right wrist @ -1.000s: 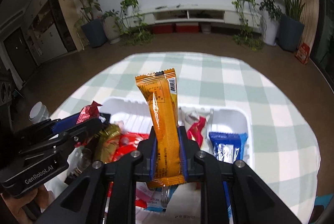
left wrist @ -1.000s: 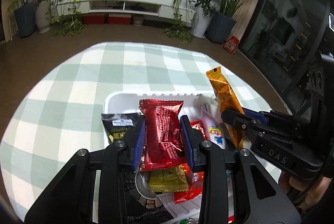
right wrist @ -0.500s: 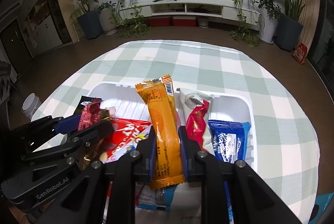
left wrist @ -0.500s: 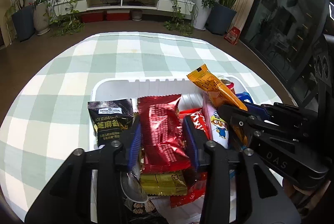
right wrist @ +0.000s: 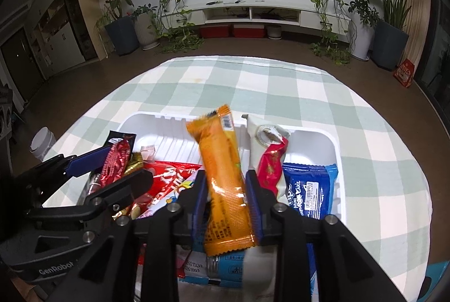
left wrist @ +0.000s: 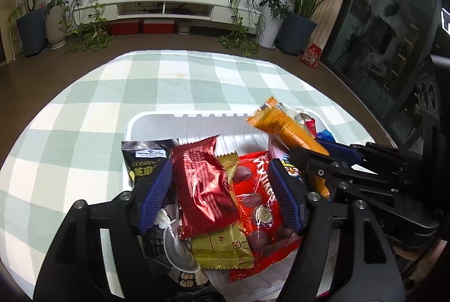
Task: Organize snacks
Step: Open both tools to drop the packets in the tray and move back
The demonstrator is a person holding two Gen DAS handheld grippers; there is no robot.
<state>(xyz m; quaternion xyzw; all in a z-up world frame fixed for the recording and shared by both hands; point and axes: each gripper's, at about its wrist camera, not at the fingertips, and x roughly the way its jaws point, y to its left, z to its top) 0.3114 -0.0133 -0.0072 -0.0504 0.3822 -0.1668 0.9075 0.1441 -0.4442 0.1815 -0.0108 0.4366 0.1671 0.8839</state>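
Red foil packet [left wrist: 206, 186] lies loose between our left gripper's [left wrist: 220, 191] just-spread jaws, at six o'clock in the one white tray [left wrist: 197, 122]. Our right gripper [right wrist: 226, 199], jaws just parting, flanks one orange bar [right wrist: 225, 178].

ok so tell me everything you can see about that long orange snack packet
The long orange snack packet is glossy foil-like wrap with crimped ends and a barcode near its top. It stands tilted over the white tray, between the right gripper jaws, which have just been opening. Its lower end lies over a blue-and-white packet, with a dark red wrapper beside it.
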